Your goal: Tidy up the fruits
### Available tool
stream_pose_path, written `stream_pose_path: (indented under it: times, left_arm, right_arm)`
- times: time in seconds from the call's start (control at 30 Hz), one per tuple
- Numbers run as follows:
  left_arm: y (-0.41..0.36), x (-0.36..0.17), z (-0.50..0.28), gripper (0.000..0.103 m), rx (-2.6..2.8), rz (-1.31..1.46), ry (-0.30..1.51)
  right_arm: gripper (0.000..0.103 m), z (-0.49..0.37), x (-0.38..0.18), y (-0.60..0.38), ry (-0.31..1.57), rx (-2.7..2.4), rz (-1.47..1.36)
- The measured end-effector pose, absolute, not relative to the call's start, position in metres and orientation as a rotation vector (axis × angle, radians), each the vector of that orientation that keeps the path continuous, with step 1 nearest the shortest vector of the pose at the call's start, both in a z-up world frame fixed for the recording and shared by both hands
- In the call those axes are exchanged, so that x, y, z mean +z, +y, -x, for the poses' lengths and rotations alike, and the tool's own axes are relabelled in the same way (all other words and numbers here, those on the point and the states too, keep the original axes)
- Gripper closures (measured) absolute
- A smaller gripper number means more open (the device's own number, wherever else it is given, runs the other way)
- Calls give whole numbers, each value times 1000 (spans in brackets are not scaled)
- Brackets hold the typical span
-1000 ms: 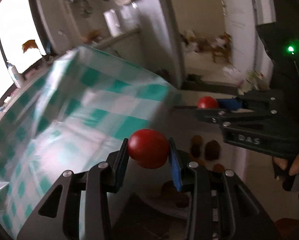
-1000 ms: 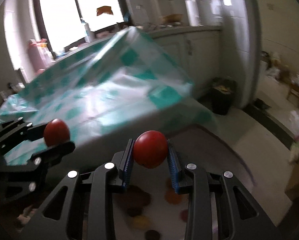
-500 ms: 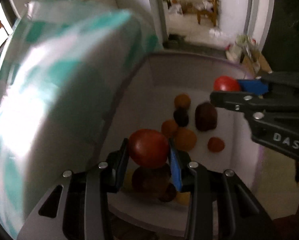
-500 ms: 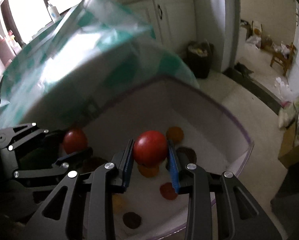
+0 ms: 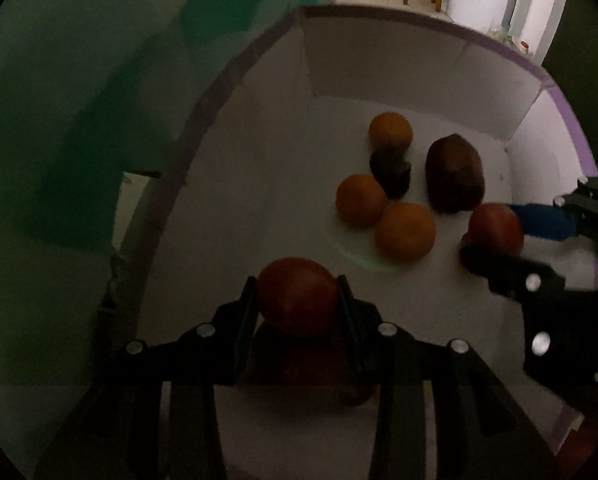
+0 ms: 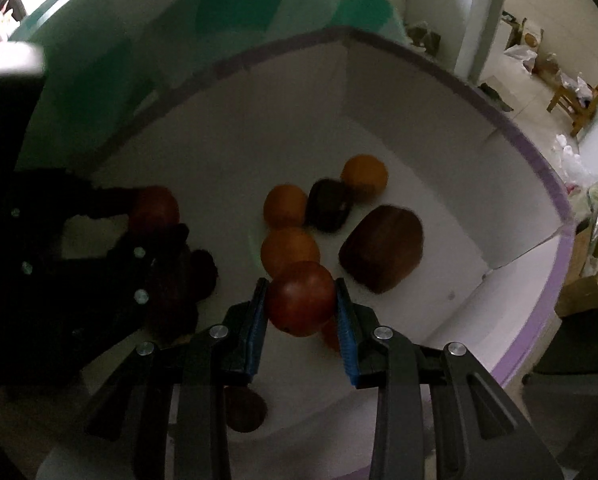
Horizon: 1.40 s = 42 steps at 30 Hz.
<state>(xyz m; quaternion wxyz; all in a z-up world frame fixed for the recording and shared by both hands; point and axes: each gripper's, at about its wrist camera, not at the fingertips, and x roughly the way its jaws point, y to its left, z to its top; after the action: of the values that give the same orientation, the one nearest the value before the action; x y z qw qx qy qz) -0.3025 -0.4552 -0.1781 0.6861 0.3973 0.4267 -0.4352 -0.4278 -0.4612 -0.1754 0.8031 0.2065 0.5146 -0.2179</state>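
Two red fruits are being carried, one clamped in each gripper: the left gripper (image 5: pixel 298 297) is closed on a red fruit (image 5: pixel 297 296) over the near left part of the white box (image 5: pixel 383 58), and the right gripper (image 6: pixel 301 305) is closed on a second red fruit (image 6: pixel 301 304) just above the near orange of the pile. Both fruits appear to be held over the box floor rather than resting on it, so the step in hand is judged to be the set-down. It would be done well if each fruit were lowered onto a bare patch of floor before the jaws are parted, the right one being shifted clear of the orange fruit (image 6: pixel 290 251) beneath it so that nothing is knocked or rolled. Inside the box three orange fruits are seen grouped together, with a small dark fruit (image 6: pixel 329 210) touching them and a larger brown fruit (image 6: pixel 381 254) just to the right. More dark items lie near the grippers but cannot be identified.
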Motion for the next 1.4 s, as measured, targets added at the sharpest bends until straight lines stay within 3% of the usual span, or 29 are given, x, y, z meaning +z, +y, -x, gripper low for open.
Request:
stream_pose_path:
  times: [0.47,0.57,0.7,0.9,1.07,1.4]
  left_arm:
    - [-470,-188,308,63,-980,-934,942]
    - [-471,-183,311,41,-985,-930,910]
    - [-469,-178,316,33,-965,-943,861]
    - [-464,-167,315,24,-948,-909,844]
    - [-455,-140,308,24,-937,-855,821]
    - [-433,-101,346,19,-985,-840,742]
  right_arm:
    - [69,420,-197,-456,1171,-470,-456]
    - [68,421,-199,-458,1174,-469,-463]
    - [64,424,-197,-466,1171,-475,-476]
    - [46,429,-186,-475,1135,-497,-464]
    - [21,435,-166,-481,1101,-581,-375]
    - [17,453,-122,-507,989,-706,-375]
